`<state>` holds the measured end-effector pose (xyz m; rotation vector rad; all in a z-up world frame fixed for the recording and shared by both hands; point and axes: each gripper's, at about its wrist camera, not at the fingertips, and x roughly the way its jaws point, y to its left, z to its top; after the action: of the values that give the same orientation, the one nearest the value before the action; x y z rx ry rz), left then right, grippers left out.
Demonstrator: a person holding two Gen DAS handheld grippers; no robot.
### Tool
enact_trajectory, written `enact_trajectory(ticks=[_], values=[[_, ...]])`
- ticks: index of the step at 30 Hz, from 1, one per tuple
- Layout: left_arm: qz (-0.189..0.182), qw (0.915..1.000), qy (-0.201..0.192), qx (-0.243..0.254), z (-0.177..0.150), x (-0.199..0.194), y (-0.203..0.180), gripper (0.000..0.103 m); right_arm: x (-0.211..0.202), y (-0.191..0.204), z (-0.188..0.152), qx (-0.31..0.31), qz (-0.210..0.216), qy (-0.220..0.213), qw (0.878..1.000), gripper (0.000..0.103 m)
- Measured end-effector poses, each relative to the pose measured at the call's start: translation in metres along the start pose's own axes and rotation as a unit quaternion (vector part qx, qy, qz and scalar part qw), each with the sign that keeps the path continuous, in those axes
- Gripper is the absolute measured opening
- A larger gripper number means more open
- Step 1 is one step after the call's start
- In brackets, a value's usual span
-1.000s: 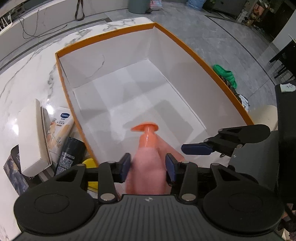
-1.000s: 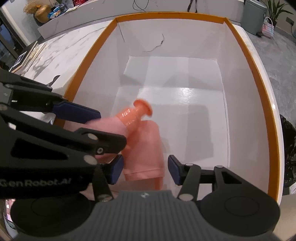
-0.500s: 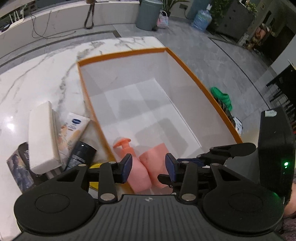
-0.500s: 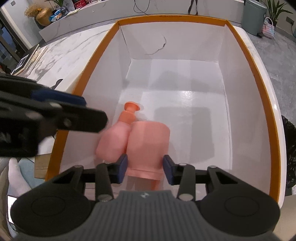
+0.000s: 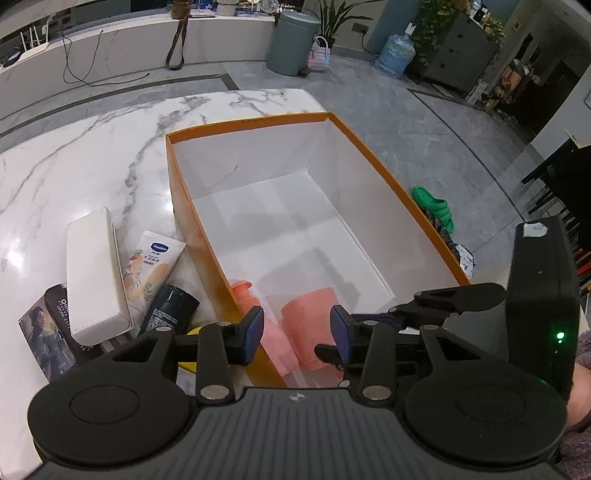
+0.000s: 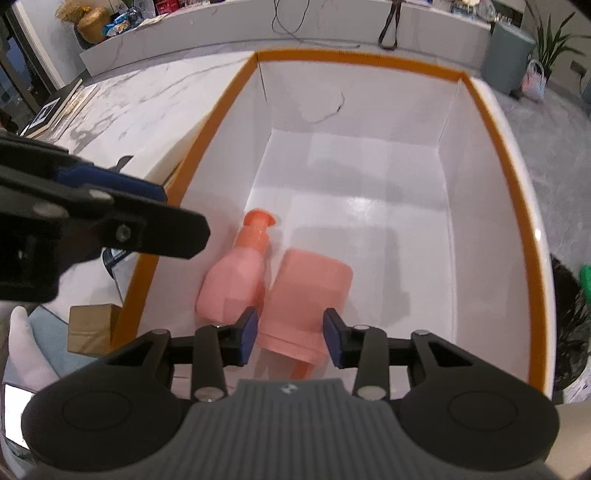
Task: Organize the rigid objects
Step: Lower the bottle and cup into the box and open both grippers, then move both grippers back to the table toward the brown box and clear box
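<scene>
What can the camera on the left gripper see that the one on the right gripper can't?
Only the left view shows the items waiting on the marble table: a white box, a cream tube and a dark bottle.

Only the right view shows a small brown carton beside the box.

Both show the orange-rimmed box holding a pink pump bottle and a pink container.

A grey-green pedal bin (image 5: 293, 42) stands on the tiled floor beside a potted plant (image 5: 338, 14), with a water jug (image 5: 395, 55) nearby and green slippers (image 5: 434, 208) below the marble counter (image 5: 74, 166).
</scene>
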<state>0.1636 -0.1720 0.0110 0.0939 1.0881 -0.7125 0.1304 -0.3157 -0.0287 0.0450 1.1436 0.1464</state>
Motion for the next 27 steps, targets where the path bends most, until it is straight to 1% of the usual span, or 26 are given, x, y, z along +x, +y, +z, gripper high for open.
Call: enact_trajectory(ticks=[3,6,10,13,17,19,22,23,24,26,27], values=[[-0.006,1.0000,-0.007,0.000,-0.003,-0.007,0.001,0.049,-0.011,0.004,0.002,-0.010,-0.013,-0.023,1.000,0.041],[-0.003,0.9999,-0.016,0.000,-0.005,-0.014,0.005,0.049,-0.026,0.009,0.002,-0.019,-0.011,-0.054,0.998,0.051],[0.009,0.9995,-0.029,0.000,-0.014,-0.025,0.013,0.049,-0.044,0.022,0.001,-0.037,-0.011,-0.095,0.995,0.057],[0.027,0.9986,-0.045,0.000,-0.025,-0.036,0.018,0.049,-0.052,0.033,-0.002,-0.040,-0.002,-0.117,0.992,0.058],[0.072,0.9944,-0.076,-0.009,-0.040,-0.049,0.030,0.049,-0.059,0.050,-0.011,-0.047,0.007,-0.139,0.989,0.058],[0.091,0.9924,-0.081,-0.022,-0.048,-0.054,0.039,0.049,-0.059,0.057,-0.015,-0.045,0.014,-0.143,0.989,0.058],[0.099,0.9906,-0.083,-0.045,-0.060,-0.060,0.050,0.050,-0.056,0.070,-0.021,-0.048,0.019,-0.146,0.988,0.058],[0.103,0.9901,-0.079,-0.053,-0.064,-0.061,0.052,0.054,-0.055,0.075,-0.024,-0.053,0.018,-0.147,0.987,0.058],[0.110,0.9891,-0.074,-0.064,-0.070,-0.062,0.056,0.062,-0.055,0.079,-0.026,-0.058,0.017,-0.149,0.987,0.057],[0.108,0.9875,-0.064,-0.094,-0.079,-0.063,0.062,0.066,-0.052,0.088,-0.029,-0.070,0.020,-0.149,0.986,0.056],[0.098,0.9869,-0.059,-0.114,-0.084,-0.063,0.067,0.067,-0.050,0.092,-0.031,-0.078,0.021,-0.149,0.986,0.051]])
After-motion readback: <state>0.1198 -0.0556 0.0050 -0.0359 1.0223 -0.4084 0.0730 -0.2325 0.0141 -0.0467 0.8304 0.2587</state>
